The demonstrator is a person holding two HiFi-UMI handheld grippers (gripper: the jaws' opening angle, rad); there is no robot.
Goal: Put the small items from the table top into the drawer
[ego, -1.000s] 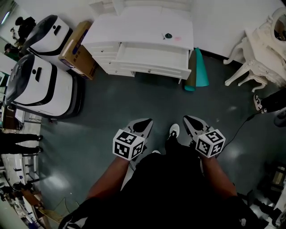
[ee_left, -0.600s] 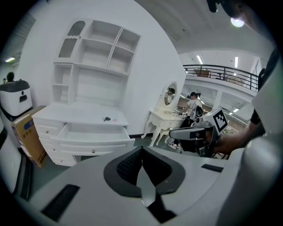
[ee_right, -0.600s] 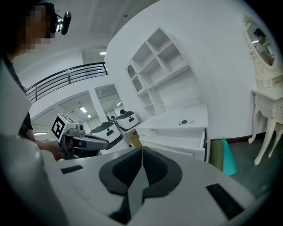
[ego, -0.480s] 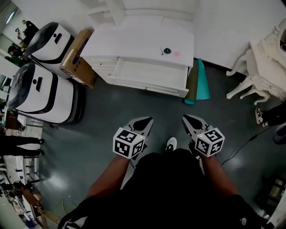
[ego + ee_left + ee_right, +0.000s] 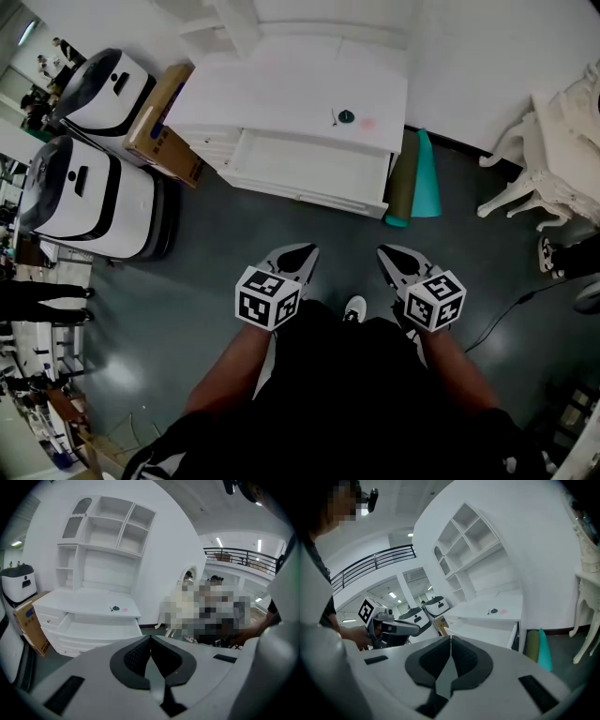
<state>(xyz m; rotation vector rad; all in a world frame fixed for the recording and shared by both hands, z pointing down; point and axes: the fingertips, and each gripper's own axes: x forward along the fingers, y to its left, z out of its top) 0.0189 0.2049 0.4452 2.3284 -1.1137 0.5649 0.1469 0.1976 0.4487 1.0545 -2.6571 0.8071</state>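
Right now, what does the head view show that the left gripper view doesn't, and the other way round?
Only the head view shows the shut right gripper and the person's white shoe on the dark floor.

Only the left gripper view shows the open compartments of the tall white shelf unit above the desk, the black balcony railing and the ceiling strip lights.

Both show the white desk, its open drawer, the dark round item and pink item on top, and the brown cardboard box beside it.
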